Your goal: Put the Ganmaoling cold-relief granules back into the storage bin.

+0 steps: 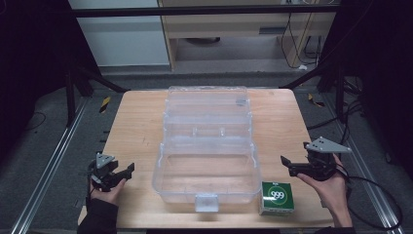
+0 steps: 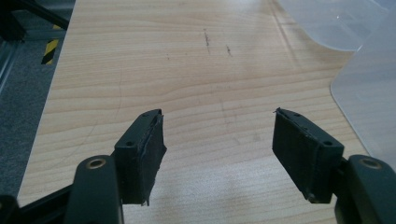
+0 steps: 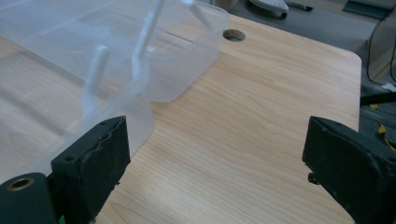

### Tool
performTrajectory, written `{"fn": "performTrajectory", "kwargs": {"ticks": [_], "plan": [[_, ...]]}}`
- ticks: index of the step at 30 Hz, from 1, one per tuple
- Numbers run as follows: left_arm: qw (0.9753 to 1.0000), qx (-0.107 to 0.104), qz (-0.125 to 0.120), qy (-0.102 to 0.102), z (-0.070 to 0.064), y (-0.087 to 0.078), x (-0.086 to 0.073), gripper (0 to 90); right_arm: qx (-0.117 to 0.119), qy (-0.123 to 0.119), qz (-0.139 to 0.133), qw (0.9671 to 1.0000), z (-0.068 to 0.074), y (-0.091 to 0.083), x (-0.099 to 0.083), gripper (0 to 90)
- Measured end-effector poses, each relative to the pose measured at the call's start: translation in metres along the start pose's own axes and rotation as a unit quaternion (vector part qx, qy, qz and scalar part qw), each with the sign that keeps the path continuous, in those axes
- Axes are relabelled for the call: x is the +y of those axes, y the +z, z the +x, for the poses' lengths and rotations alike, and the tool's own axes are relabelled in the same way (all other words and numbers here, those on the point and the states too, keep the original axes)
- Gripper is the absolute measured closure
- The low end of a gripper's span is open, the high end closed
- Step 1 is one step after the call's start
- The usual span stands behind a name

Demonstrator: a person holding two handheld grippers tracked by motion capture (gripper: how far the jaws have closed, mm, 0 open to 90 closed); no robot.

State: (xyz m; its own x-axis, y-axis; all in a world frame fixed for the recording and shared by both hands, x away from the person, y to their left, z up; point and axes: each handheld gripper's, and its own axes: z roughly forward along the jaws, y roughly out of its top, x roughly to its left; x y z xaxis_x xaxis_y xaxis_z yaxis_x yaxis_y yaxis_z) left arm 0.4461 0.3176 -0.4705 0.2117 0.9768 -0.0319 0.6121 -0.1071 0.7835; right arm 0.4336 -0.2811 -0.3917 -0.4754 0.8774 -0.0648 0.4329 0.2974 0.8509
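Note:
A clear plastic storage box [image 1: 206, 168] lies open in the middle of the wooden table [image 1: 136, 126], its lid [image 1: 207, 105] folded back toward the far side. A small green and white carton marked 999 [image 1: 276, 197] stands at the box's near right corner. My left gripper [image 1: 127, 170] is held open at the table's near left, a short way from the box, with nothing between its jaws [image 2: 217, 135]. At the near right my right gripper [image 1: 286, 163] is open and empty too, just right of the box wall [image 3: 116, 70].
The table stands on a grey floor between metal rails [image 1: 44, 170]. Cables [image 1: 380, 195] trail on the floor at the right. A cable hole [image 3: 233, 34] is cut in the table's far corner. Bare wood lies on both sides of the box.

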Motion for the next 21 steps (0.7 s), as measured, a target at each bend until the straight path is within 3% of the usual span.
{"fn": "performTrajectory", "kwargs": {"ticks": [8, 10, 11, 13, 19, 21], "plan": [[1.0000, 0.001, 0.005, 0.003, 0.000, 0.002, -0.001, 32.7, 0.037, -0.052, 0.029, 0.9975, 0.009, -0.006, 0.021, 5.6], [1.0000, 0.001, 0.006, 0.004, 0.000, 0.003, -0.001, 32.7, 0.051, -0.077, 0.043, 0.9948, 0.013, -0.008, 0.025, 4.8], [1.0000, 0.001, 0.006, 0.005, 0.000, 0.003, -0.001, 32.7, 0.051, -0.077, 0.043, 0.9948, 0.013, -0.008, 0.025, 4.8], [1.0000, 0.002, 0.006, 0.007, 0.000, 0.003, -0.001, 32.7, 0.064, -0.099, 0.060, 0.9912, 0.018, -0.011, 0.028, 3.7], [0.9999, 0.003, 0.007, 0.010, 0.000, 0.004, -0.002, 32.6, 0.088, -0.121, 0.075, 0.9859, 0.026, -0.016, 0.030, 3.1], [0.9999, 0.004, 0.007, 0.012, -0.001, 0.004, -0.001, 32.6, 0.100, -0.133, 0.083, 0.9825, 0.029, -0.020, 0.031, 2.9]]}}
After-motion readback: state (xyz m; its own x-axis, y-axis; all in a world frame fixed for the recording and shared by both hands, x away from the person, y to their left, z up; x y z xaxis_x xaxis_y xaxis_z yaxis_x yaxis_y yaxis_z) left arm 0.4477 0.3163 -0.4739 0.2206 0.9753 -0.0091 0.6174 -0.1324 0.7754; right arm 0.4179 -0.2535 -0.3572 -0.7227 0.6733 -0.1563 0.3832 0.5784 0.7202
